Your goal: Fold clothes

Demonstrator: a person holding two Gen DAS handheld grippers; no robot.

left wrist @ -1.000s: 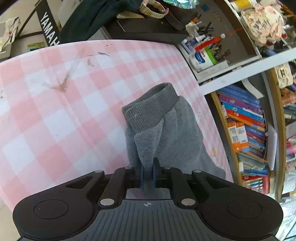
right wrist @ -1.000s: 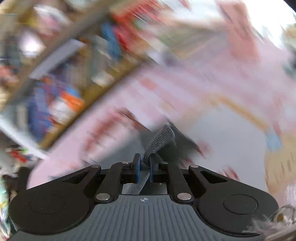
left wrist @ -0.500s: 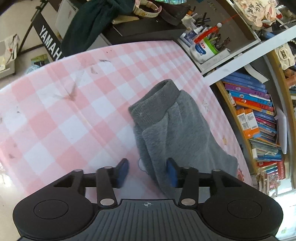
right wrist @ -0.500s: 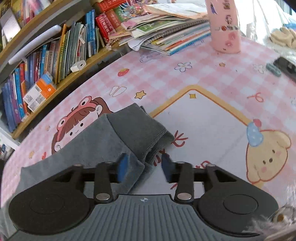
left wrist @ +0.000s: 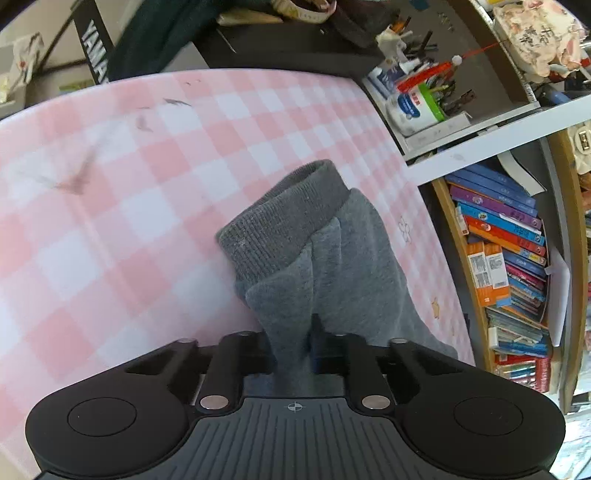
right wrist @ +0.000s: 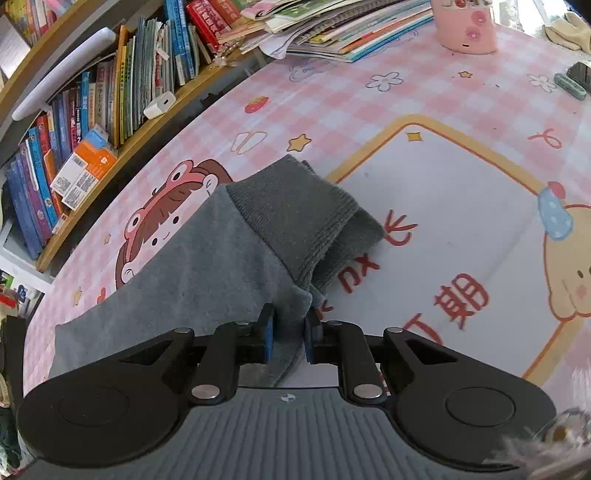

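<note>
Two grippers are each pinching the same grey sweatpants (left wrist: 332, 266), which are lying on a pink checked table cover (left wrist: 110, 206). Nearest in the left wrist view, the left gripper (left wrist: 293, 349) is clamping a fold of grey fleece, its jaws having just been closing onto the cloth between them. Just beyond the fingers, one ribbed cuff (left wrist: 284, 221) is lying doubled over the leg, its open end pointing to the far left. Further off, dark smudges (left wrist: 77, 181) are marking the cover on the left. On the right, past the table edge, a bookshelf (left wrist: 506, 251) is holding rows of books, and at the far edge a tray of pens and bottles (left wrist: 417, 99) is sitting on a dark surface.

Nearest in the right wrist view, the right gripper (right wrist: 288, 338) is squeezing a bunched edge of the sweatpants (right wrist: 207, 266), its jaws likewise having just been closing with fabric between the blue pads. Just beyond, a second ribbed cuff (right wrist: 306, 218) is resting folded on the garment, overlapping a cartoon girl print (right wrist: 162, 221) on the left and touching the white panel with a yellow border (right wrist: 461, 206) on the right. Further back, a stack of magazines (right wrist: 332, 33) and a pink cup (right wrist: 465, 26) are standing at the far side of the table, with shelved books (right wrist: 74, 122) running along the left.
</note>
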